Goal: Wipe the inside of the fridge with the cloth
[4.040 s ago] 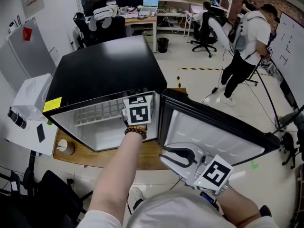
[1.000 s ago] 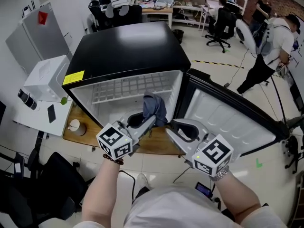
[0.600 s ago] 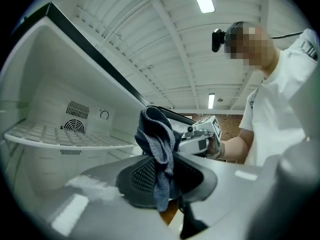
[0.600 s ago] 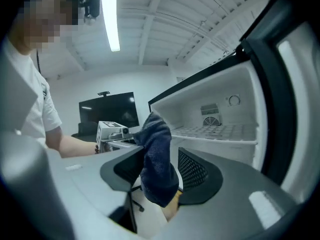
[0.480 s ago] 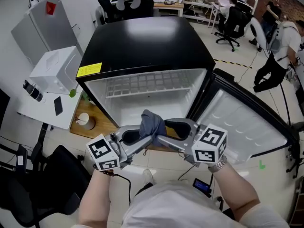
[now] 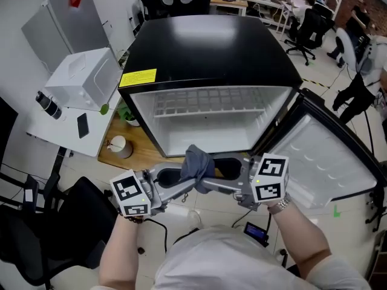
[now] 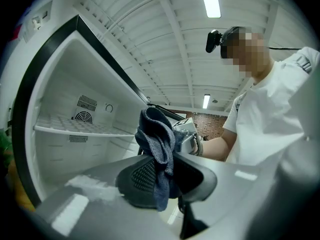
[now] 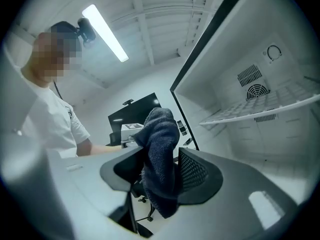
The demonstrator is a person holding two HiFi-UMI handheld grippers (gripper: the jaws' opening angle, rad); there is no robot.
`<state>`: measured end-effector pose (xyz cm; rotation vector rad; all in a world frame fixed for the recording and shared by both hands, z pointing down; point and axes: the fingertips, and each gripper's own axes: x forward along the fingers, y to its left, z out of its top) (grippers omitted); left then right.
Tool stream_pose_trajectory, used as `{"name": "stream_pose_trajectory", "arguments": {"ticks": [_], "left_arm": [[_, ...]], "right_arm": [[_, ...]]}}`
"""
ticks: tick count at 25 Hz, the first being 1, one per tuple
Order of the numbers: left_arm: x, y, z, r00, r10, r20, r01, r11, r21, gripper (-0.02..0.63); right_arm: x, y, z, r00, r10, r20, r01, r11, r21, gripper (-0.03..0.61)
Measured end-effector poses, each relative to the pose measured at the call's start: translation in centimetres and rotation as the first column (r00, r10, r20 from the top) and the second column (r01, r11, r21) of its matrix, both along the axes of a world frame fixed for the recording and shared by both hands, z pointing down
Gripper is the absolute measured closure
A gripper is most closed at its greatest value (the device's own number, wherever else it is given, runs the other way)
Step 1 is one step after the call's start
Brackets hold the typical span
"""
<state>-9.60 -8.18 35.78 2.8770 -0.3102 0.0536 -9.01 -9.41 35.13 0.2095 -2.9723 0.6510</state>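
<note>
1. A black mini fridge (image 6: pixel 205 47) with a white inside stands on a light wooden table (image 6: pixel 138 153). Its door (image 6: pixel 329 162) hangs wide open to the right. A white wire shelf (image 6: pixel 202 104) crosses the upper part of the compartment.
2. A yellow label (image 6: pixel 138 77) sits at the front left corner of the fridge top. A pale paper cup (image 6: pixel 119 145) stands on the wood just left of the fridge.
3. Further left, a white table (image 6: pixel 54 125) carries a white box-shaped appliance (image 6: pixel 84 77) and a dark phone (image 6: pixel 83 125). A black chair (image 6: pixel 60 234) stands near it on the pale floor. Office desks, swivel chairs and a person (image 6: pixel 357 80) fill the far side of the room.
4. The dark blue-grey terry cloth (image 6: pixel 196 161) is outside the fridge, in the air just in front of the open compartment's lower edge. It is bunched upright between the two grippers, which point at each other.
5. The left gripper (image 7: pixel 167 174) has its jaws clamped on the cloth. In the left gripper view the fabric is pinched between the pads, with a bunch rising above them and a tail hanging below.
6. The right gripper (image 8: pixel 160 176) has jaws that have just been opening and now stand wide apart on either side of the same cloth. In the right gripper view the cloth hangs in the gap, and the mesh pad on the right stands clear of the upper fold.
</note>
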Motion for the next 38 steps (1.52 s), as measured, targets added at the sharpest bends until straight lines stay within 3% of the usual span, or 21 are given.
{"name": "stream_pose_trajectory", "arguments": {"ticks": [8, 16, 20, 25, 32, 35, 38], "left_arm": [[-2.3, -0.5, 1.9, 0.997, -0.049, 0.062, 0.049, 0.999, -0.001, 0.534], [-5.8, -3.0, 4.0, 0.959, -0.233, 0.159, 0.231, 0.972, 0.034, 0.437], [-9.1, -5.0, 4.7, 0.903, -0.387, 0.183, 0.383, 0.922, 0.059, 0.434], [-13.2, -7.8, 6.3, 0.797, -0.565, 0.215, 0.567, 0.822, 0.058, 0.436], [-15.5, -10.9, 7.3, 0.670, -0.691, 0.271, 0.690, 0.714, 0.115, 0.436], [-15.8, -11.8, 7.4, 0.641, -0.716, 0.277, 0.712, 0.689, 0.131, 0.436], [-15.8, -12.3, 7.5, 0.645, -0.713, 0.275, 0.707, 0.693, 0.137, 0.432]], "right_arm": [[-2.7, 0.5, 1.4, 0.999, -0.034, -0.034, 0.036, 0.999, 0.036, 0.493], [-3.8, -3.0, 3.6, 0.982, 0.153, -0.111, -0.127, 0.969, 0.214, 0.511], [-4.9, -5.5, 4.9, 0.959, 0.252, -0.128, -0.210, 0.938, 0.274, 0.512], [-7.3, -8.0, 7.0, 0.938, 0.314, -0.147, -0.260, 0.918, 0.300, 0.512], [-10.4, -10.9, 8.7, 0.913, 0.372, -0.168, -0.286, 0.876, 0.388, 0.512], [-11.4, -11.8, 9.3, 0.909, 0.381, -0.166, -0.290, 0.867, 0.405, 0.514], [-12.3, -12.7, 9.7, 0.905, 0.393, -0.161, -0.299, 0.859, 0.416, 0.514]]}}
